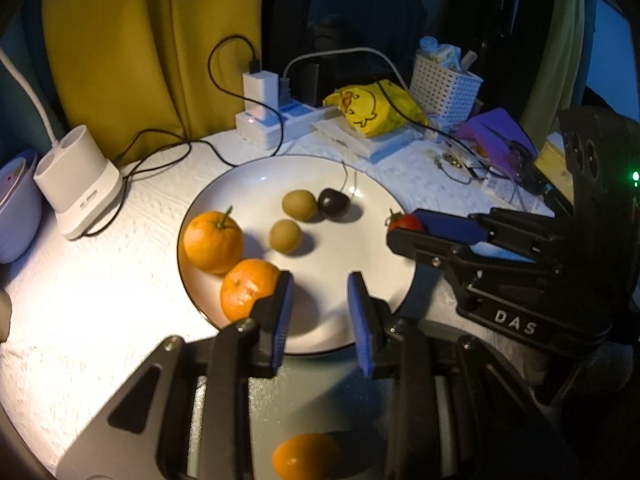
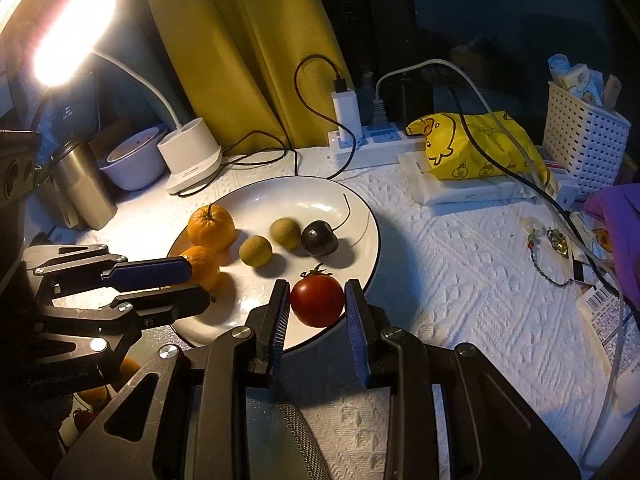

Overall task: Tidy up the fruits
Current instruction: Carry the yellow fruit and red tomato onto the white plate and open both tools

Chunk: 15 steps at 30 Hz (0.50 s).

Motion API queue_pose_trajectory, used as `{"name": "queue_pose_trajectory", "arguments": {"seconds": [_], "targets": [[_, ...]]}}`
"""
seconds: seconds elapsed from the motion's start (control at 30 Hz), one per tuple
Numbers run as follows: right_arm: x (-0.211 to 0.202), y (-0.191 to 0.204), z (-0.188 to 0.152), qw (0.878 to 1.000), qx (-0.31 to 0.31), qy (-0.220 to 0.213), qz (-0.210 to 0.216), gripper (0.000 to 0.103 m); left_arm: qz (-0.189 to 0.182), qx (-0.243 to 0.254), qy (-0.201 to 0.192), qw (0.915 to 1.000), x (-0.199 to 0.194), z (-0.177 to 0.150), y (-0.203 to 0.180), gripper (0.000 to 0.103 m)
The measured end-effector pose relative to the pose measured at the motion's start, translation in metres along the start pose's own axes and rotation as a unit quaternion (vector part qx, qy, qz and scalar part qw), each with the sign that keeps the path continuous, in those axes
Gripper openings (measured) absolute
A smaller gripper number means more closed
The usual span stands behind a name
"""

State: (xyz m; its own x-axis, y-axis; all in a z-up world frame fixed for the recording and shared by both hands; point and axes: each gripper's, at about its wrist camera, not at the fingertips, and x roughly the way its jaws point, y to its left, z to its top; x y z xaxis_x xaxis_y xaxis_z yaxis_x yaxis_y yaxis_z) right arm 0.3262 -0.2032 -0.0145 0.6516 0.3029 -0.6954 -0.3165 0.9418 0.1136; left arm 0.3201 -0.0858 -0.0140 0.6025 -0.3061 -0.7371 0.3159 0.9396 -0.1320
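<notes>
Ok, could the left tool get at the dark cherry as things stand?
Probably yes: the left tool is empty, bare plate lies between it and the dark cherry; the right tool sits aside, at the tomato.

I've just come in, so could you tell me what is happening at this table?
A person works two handheld grippers over a white plate. The right gripper is closed on a small red tomato at the plate's near edge. The left gripper, shut and empty, hovers beside an orange. Another orange, two greenish fruits and a dark cherry lie on the plate.
</notes>
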Motion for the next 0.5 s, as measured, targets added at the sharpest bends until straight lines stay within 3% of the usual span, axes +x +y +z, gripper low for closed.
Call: {"name": "queue_pose_trajectory", "arguments": {"seconds": [0.17,0.5], "targets": [[-0.003,0.004,0.001,1.000,-0.004,-0.002,-0.003,0.030,-0.003,-0.013,-0.013,0.9998,-0.013,-0.002,0.004,0.043],[-0.024,0.024,0.000,1.000,-0.019,-0.016,-0.008,0.030,0.000,-0.021,-0.038,0.9991,-0.047,-0.011,0.005,0.044]]}}
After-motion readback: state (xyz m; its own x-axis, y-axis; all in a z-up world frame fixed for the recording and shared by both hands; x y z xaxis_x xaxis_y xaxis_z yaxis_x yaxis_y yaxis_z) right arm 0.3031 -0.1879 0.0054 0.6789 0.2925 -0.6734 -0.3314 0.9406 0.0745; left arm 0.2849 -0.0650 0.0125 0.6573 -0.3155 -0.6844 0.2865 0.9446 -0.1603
